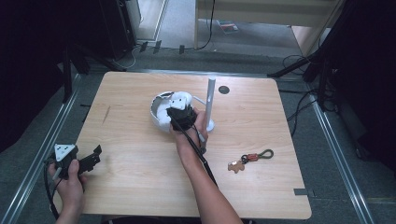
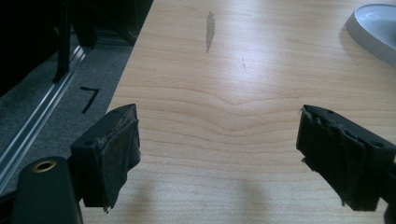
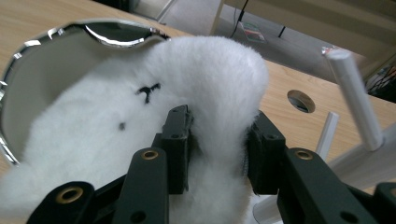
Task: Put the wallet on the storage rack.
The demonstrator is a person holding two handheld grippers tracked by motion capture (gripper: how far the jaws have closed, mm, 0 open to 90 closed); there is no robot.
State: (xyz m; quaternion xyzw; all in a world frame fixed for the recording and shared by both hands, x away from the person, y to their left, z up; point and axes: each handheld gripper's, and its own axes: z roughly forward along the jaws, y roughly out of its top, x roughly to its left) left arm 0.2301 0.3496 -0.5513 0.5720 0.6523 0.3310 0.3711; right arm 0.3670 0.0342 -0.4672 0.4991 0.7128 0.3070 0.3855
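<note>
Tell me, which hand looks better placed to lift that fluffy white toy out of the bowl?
Right, probably. The right gripper is already shut on the white plush toy in the bowl. The left gripper sits open by the table's near left corner.

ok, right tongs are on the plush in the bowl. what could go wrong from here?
1. The right tongs pinch only a fold of the white plush toy; soft fur may slip out on lifting.
2. The white stand rises right beside the hand; a sideways lift could knock it.
3. The bowl might drag along if the plush catches its rim.
</note>
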